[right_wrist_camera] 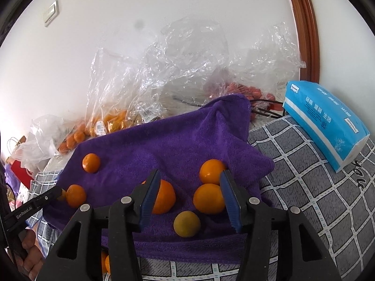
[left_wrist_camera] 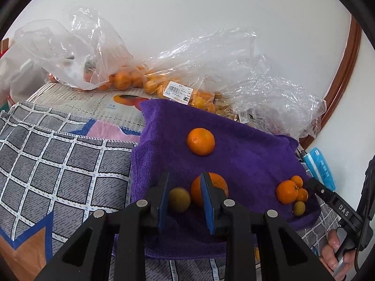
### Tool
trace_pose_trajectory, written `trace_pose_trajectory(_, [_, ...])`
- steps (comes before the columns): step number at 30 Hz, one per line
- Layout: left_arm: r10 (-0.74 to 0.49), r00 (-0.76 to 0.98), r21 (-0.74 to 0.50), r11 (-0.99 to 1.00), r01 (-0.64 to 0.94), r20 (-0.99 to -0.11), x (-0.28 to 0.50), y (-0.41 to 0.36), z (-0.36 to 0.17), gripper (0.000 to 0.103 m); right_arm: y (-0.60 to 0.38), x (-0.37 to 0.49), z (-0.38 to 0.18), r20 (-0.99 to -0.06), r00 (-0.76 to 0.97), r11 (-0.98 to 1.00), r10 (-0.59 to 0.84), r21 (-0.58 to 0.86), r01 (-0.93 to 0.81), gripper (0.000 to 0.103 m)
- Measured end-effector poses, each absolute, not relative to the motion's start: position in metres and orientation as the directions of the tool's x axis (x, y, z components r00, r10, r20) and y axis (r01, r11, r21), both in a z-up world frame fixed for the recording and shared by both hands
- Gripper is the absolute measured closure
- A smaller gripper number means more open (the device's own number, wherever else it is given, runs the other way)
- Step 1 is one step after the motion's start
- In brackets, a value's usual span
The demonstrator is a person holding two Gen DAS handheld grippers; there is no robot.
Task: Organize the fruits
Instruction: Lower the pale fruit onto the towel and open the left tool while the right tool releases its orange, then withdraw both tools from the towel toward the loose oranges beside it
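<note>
A purple towel [left_wrist_camera: 234, 164] [right_wrist_camera: 164, 145] lies over a checked cloth and carries loose fruit. My left gripper [left_wrist_camera: 185, 175] is shut on a small yellow-green fruit [left_wrist_camera: 179, 199], just in front of an orange [left_wrist_camera: 218, 182]. Another orange [left_wrist_camera: 200, 141] sits farther back. My right gripper [right_wrist_camera: 189, 173] stands open low over the towel. Inside its span are an orange [right_wrist_camera: 166, 196] by its left pad, an orange [right_wrist_camera: 208, 197] by its right pad, and a yellow-green fruit [right_wrist_camera: 186, 223] nearer the camera. No pad presses on them. A third orange [right_wrist_camera: 212, 171] lies just beyond.
Clear plastic bags [left_wrist_camera: 150, 79] [right_wrist_camera: 112, 117] of small oranges line the wall behind the towel. A blue tissue pack [right_wrist_camera: 325, 121] lies at the right on the checked cloth [left_wrist_camera: 58, 164]. Two more oranges [right_wrist_camera: 91, 162] rest at the towel's left. A hand [left_wrist_camera: 332, 253] holds the right gripper.
</note>
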State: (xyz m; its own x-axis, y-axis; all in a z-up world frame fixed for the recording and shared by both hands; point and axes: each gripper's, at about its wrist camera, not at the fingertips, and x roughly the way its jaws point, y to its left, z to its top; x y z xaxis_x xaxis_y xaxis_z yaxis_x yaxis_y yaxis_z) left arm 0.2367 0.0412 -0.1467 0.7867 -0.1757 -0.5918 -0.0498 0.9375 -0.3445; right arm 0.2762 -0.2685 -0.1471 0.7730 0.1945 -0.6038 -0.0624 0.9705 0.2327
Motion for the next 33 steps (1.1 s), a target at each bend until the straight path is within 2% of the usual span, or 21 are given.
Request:
trace_pose_trajectory(9, [-0.156, 0.807, -0.348, 0.935, -0.065, -0.570, 0.231, 0.045, -0.142, 0.067, -0.258, 0.262, -0.139, -0.605, 0.769, 0.972, 0.204, 0.219, -0.085, 0.048])
trace_pose_trajectory(12, [-0.146, 0.819, -0.345, 0.936, -0.068, -0.556, 0.228, 0.046, -0.139, 0.063, -0.249, 0.252, -0.135, -0.609, 0.746, 0.957, 0.269, 0.256, -0.137, 0.048])
trace_pose_trajectory(19, [-0.152, 0.809, -0.348, 0.935, -0.067, -0.567, 0.229, 0.047, -0.139, 0.059, -0.210, 0.218, -0.131, -0.623, 0.736, 0.962, 0.266, 0.119, -0.247, 0.048])
trace_pose_trajectory(27, [-0.180, 0.819, -0.406, 0.911, -0.070, -0.545, 0.224, 0.056, -0.135, 0.056, -0.205, 0.197, -0.161, -0.715, 0.636, 0.952, 0.292, 0.152, -0.267, 0.068])
trace_pose_trajectory(33, [-0.206, 0.803, -0.423, 0.904, -0.063, -0.560, 0.226, 0.055, -0.139, 0.055, -0.200, 0.198, -0.176, -0.744, 0.582, 0.940, 0.329, 0.197, -0.279, 0.070])
